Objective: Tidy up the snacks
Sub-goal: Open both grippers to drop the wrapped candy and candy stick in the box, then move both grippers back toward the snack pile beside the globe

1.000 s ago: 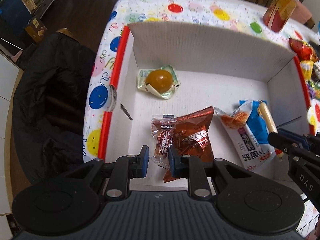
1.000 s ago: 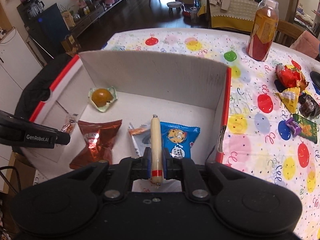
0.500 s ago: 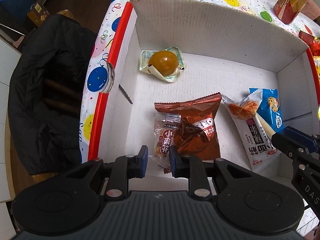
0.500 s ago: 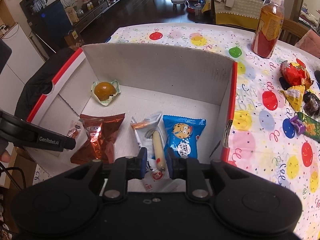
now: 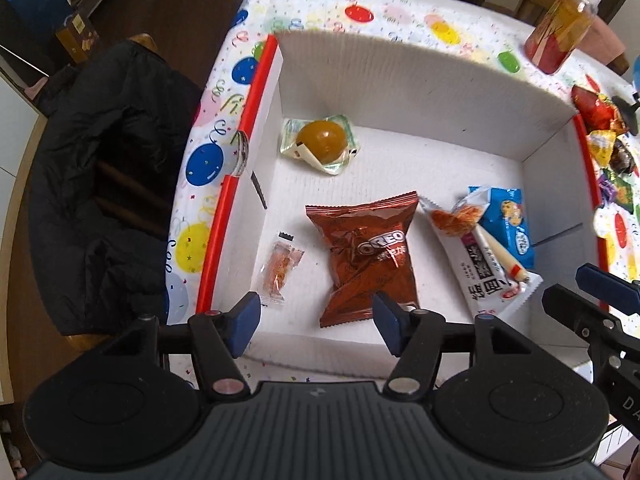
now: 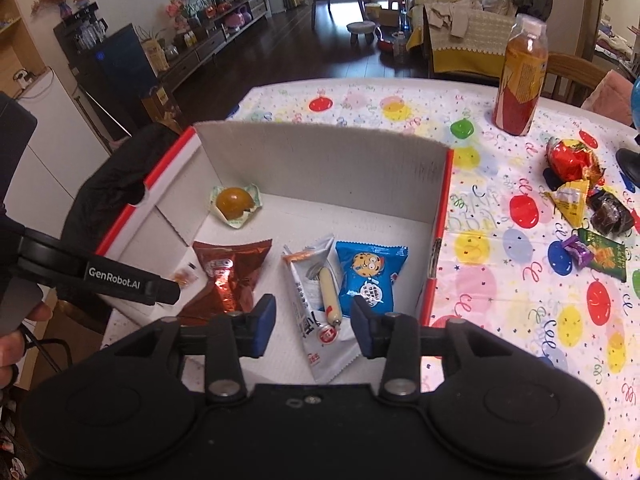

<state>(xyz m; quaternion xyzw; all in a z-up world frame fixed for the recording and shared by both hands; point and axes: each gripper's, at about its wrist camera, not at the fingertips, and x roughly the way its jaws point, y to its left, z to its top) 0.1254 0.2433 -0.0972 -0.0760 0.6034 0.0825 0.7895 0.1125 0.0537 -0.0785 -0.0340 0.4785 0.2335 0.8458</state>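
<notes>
Covering the table (image 6: 500, 320), balloon-print cloth under a white box (image 5: 400, 92); dark-floored lounge (image 6: 304, 52) beyond; both grippers (image 5: 316, 322) (image 6: 314, 326) parted, empty

Both hand-held grippers (image 5: 316, 322) (image 6: 313, 326) opened, dropping small packet (image 5: 279, 266) and sausage (image 6: 330, 296).

- Soft daylight fills both views; the white box (image 5: 420, 92) floor reads bright and even.
- Windows at the top of the right wrist view blow out.
- Glare glints on the Oreo bag (image 5: 366, 256) foil.
- Fisheye bends the table (image 6: 520, 320) edges; corners darken.
- The box's near rim and left wall smear slightly.
</notes>
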